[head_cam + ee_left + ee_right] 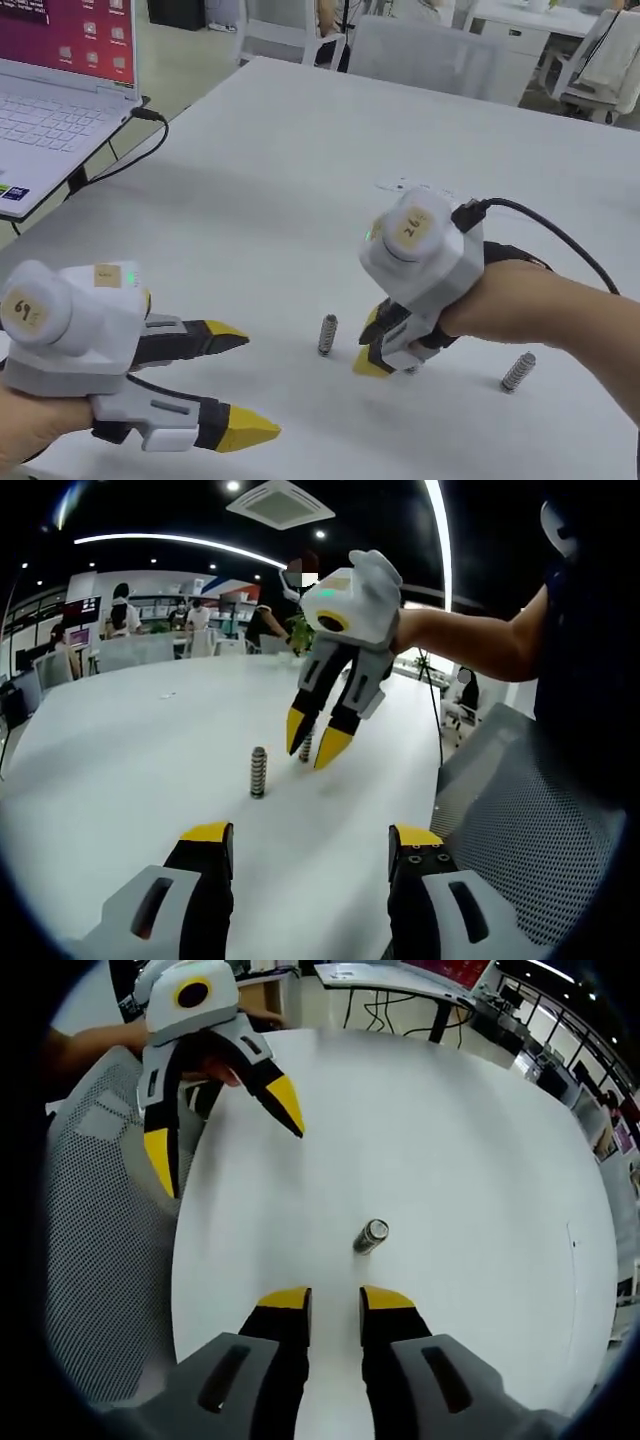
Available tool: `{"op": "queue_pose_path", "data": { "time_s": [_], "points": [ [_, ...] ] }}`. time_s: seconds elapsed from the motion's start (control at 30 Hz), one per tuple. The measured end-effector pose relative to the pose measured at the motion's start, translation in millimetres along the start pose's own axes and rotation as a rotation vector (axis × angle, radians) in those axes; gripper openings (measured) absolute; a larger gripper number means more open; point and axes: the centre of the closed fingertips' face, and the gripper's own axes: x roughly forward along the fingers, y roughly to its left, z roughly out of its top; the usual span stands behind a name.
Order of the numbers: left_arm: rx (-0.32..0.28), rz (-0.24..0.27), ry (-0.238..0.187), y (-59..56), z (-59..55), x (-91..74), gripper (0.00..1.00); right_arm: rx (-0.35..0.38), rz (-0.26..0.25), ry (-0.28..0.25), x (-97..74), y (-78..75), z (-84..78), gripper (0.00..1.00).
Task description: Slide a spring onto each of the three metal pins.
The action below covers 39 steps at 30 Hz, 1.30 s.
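White tabletop (300, 150) carried a laptop (50, 110) and its cable (160, 135) at the far left. One upright spring (327, 334) stood just beside the right gripper (368, 352), whose empty jaws were narrowly parted. A second spring (518, 371) stood near that forearm. The left gripper (262, 386) gaped wide, empty.

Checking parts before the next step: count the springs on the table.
2: an upright spring just ahead of the right gripper tongs, and a leaning spring beside the person's forearm. A third may hide under that gripper.
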Motion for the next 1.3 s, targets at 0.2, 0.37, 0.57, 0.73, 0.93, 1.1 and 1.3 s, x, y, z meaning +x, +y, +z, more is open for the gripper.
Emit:
{"op": "queue_pose_path", "data": {
  "time_s": [0.2, 0.37, 0.57, 0.73, 0.93, 1.1, 1.3],
  "points": [
    [0.003, -0.002, 0.002, -0.5, 1.2, 0.8, 0.58, 0.007, -0.004, -0.021, -5.0, 8.6, -2.0, 0.18],
    [0.005, -0.005, 0.003, -1.4, 2.5, 2.2, 0.58, 0.013, -0.007, -0.036, -7.8, 15.8, -4.6, 0.19],
    [0.005, -0.008, 0.002, -3.3, 3.4, 3.8, 0.58, 0.02, -0.002, -0.047, -8.0, 30.3, -11.5, 0.19],
    [0.005, -0.01, 0.003, -4.5, 3.6, 4.6, 0.58, 0.032, 0.0, -0.054, -9.0, 38.2, -16.8, 0.2],
    [0.005, -0.011, 0.002, -4.8, 4.2, 4.5, 0.58, 0.047, 0.0, -0.061, -10.9, 48.6, -24.3, 0.2],
    [0.005, -0.011, 0.0, -5.3, 5.2, 5.1, 0.58, 0.067, -0.003, -0.08, -14.4, 55.7, -28.7, 0.2],
    [0.009, -0.016, 0.002, -7.2, 6.7, 6.6, 0.58, 0.094, -0.012, -0.091, -19.2, 61.1, -38.0, 0.2]
  ]
}}
